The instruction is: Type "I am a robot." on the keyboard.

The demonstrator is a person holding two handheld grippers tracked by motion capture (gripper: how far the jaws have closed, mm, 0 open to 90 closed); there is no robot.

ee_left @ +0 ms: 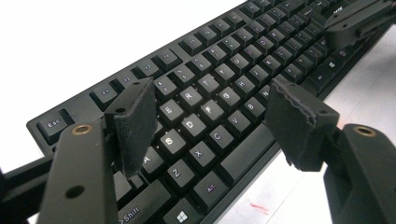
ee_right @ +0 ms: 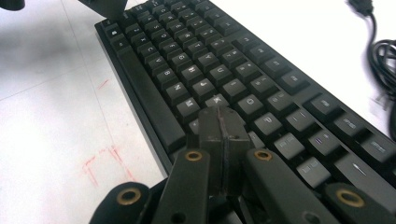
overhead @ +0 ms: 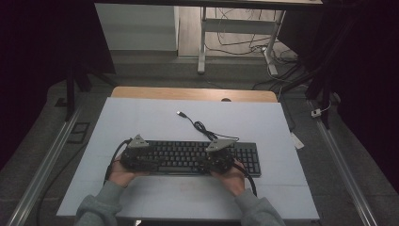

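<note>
A black keyboard [overhead: 197, 157] lies across the white table top [overhead: 155, 122], its cable and USB plug [overhead: 180, 113] trailing away behind it. My left gripper [overhead: 136, 157] hovers over the keyboard's left end. In the left gripper view its jaws stand wide apart [ee_left: 212, 119] above the letter keys [ee_left: 194, 126], holding nothing. My right gripper [overhead: 219, 157] is over the right part of the letter block. In the right gripper view its jaws are pressed together [ee_right: 222, 126] with the tips down on the keys [ee_right: 219, 74].
A coil of the keyboard's cable [ee_right: 383, 56] lies just behind the keyboard. Faint red marks [ee_right: 100, 161] are on the table in front. A wooden table edge [overhead: 193, 93] runs at the back, with desk legs and loose wires [overhead: 235, 42] beyond.
</note>
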